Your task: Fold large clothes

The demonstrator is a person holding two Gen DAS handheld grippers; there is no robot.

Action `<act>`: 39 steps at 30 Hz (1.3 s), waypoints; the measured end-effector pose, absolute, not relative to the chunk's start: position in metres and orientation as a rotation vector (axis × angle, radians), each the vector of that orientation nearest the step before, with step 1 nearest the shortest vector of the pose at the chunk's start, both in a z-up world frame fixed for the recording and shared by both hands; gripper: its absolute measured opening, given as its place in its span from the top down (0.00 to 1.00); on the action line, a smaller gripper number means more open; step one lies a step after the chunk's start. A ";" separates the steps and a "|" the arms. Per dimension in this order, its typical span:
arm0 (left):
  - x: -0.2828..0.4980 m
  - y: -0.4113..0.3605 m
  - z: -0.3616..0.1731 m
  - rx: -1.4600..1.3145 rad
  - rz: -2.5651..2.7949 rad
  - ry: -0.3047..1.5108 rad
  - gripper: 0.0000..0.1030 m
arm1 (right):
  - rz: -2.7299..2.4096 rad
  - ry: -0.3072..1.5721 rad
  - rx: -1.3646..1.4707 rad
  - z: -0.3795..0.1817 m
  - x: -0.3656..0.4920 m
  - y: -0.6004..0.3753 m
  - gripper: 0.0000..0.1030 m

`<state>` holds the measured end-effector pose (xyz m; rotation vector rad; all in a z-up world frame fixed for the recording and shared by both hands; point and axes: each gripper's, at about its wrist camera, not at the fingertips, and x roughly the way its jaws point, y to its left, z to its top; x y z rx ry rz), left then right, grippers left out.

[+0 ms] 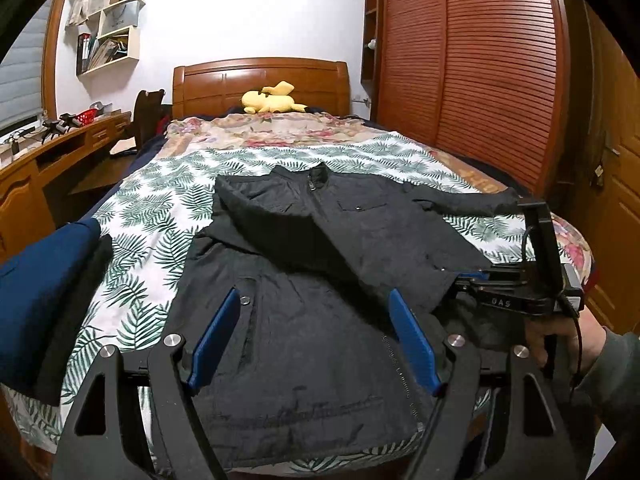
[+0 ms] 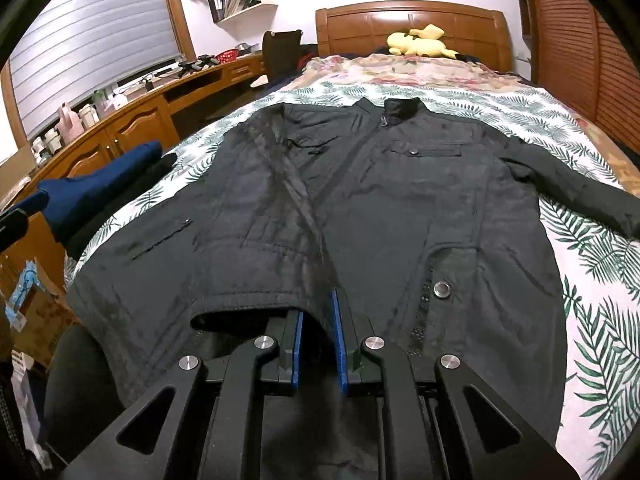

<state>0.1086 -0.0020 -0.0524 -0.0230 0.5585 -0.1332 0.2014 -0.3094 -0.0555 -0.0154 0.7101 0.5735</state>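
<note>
A black jacket (image 1: 312, 344) lies front-up on the leaf-print bed (image 1: 160, 208), collar toward the headboard. One sleeve (image 1: 340, 240) is folded diagonally across its front. In the right wrist view my right gripper (image 2: 316, 308) is shut on the cuff end of that sleeve (image 2: 256, 240), with dark fabric pinched between the blue pads. From the left wrist view the right gripper (image 1: 470, 278) sits at the jacket's right side. My left gripper (image 1: 314, 296) hovers open over the jacket's lower half with nothing between its pads. The other sleeve (image 2: 580, 188) lies spread out to the right.
A stack of folded navy and black clothes (image 1: 44, 288) lies on the bed's left edge. A yellow plush toy (image 1: 272, 100) rests by the wooden headboard. A wooden desk (image 1: 48, 152) runs along the left and a slatted wardrobe (image 1: 480, 60) along the right. A person's hand (image 1: 560, 336) holds the right gripper.
</note>
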 end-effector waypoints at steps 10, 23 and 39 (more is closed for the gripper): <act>0.108 0.026 -0.065 -0.031 -0.101 0.571 0.25 | 0.533 0.640 -0.095 -0.042 0.182 -0.299 0.70; 0.109 0.044 -0.076 -0.039 -0.094 0.564 0.25 | 0.645 0.550 -0.160 -0.030 0.158 -0.267 0.47; 0.112 0.030 -0.081 -0.021 -0.085 0.579 0.25 | 0.728 0.737 -0.309 -0.089 0.198 -0.239 0.69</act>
